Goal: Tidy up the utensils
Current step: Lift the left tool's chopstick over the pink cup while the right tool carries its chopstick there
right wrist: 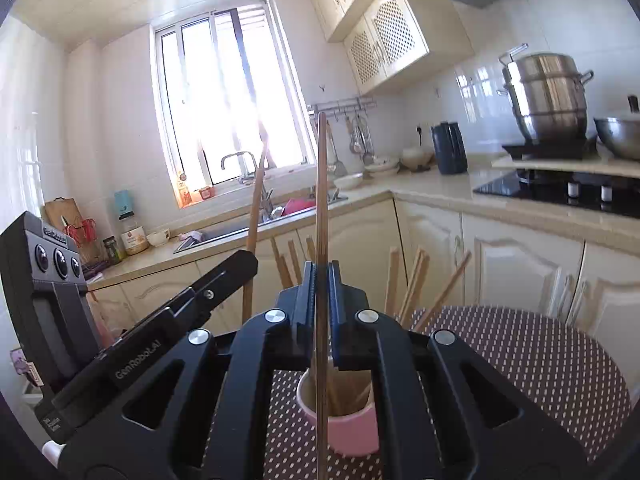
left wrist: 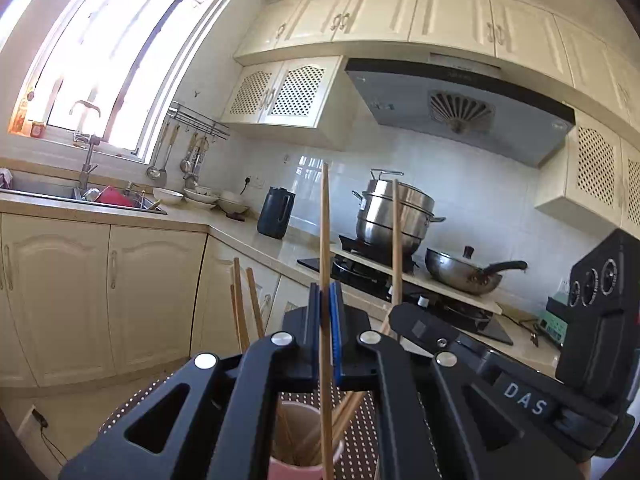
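A pink cup (left wrist: 296,468) (right wrist: 352,428) with several wooden chopsticks in it stands on a brown dotted mat (right wrist: 540,356) under both grippers. My left gripper (left wrist: 326,300) is shut on one upright wooden chopstick (left wrist: 325,216), whose lower end hangs at the cup's rim. My right gripper (right wrist: 322,280) is shut on another upright chopstick (right wrist: 321,184), whose lower end passes just in front of the cup. Each gripper shows in the other's view: the right one (left wrist: 424,328) holds its chopstick (left wrist: 396,240), the left one (right wrist: 224,276) holds its chopstick (right wrist: 256,204).
Cream cabinets run below an L-shaped counter (left wrist: 240,228). A sink (right wrist: 236,232) sits under the window. A dark kettle (left wrist: 276,212), a steel steamer pot (left wrist: 394,216) and a wok (left wrist: 464,272) stand by the stove. More chopsticks (right wrist: 416,280) lean out of the cup.
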A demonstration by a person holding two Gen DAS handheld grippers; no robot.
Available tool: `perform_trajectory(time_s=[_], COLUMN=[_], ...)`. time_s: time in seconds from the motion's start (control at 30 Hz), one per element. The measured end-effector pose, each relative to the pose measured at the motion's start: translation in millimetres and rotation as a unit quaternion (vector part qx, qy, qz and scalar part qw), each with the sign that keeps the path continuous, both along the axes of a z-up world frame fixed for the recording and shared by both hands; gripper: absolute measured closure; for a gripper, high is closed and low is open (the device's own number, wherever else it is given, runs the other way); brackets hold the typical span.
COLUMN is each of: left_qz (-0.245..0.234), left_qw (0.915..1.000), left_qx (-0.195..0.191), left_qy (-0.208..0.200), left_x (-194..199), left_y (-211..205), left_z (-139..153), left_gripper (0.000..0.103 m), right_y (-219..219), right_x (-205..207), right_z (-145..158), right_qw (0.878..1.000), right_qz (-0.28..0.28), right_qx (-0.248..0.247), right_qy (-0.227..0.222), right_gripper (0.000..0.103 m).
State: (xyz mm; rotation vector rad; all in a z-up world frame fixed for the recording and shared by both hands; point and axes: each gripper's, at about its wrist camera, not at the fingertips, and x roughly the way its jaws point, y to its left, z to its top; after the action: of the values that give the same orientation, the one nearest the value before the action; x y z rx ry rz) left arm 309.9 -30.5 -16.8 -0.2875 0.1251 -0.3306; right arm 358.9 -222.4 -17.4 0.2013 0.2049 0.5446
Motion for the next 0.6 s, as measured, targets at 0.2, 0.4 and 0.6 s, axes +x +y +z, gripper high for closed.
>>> perform_trajectory(time_s=[0.2,0.4,0.6], left_qz=[0.024,0.044,0.047], left_qw=[0.9994,0.9982,0.9984], left_qx=[-0.016,0.008,0.001], left_qy=[-0.017,-0.04,-0.029], left_x=[28,40,47], left_y=[3,-8,-12], left_z=[-6,-11,-26], left_gripper=[0.098,0.098,0.098], right_y=[5,11,8], right_x=[22,28,33], right_z=[3,-2,-14], right_qw=[0.999,0.997,0.998], right_qz=[-0.011,-0.014,-0.008], right_qx=[0.007,0.004,0.005], right_qy=[-0.041,-0.071,-0.059], right_gripper=[0.096,0.096,0.096])
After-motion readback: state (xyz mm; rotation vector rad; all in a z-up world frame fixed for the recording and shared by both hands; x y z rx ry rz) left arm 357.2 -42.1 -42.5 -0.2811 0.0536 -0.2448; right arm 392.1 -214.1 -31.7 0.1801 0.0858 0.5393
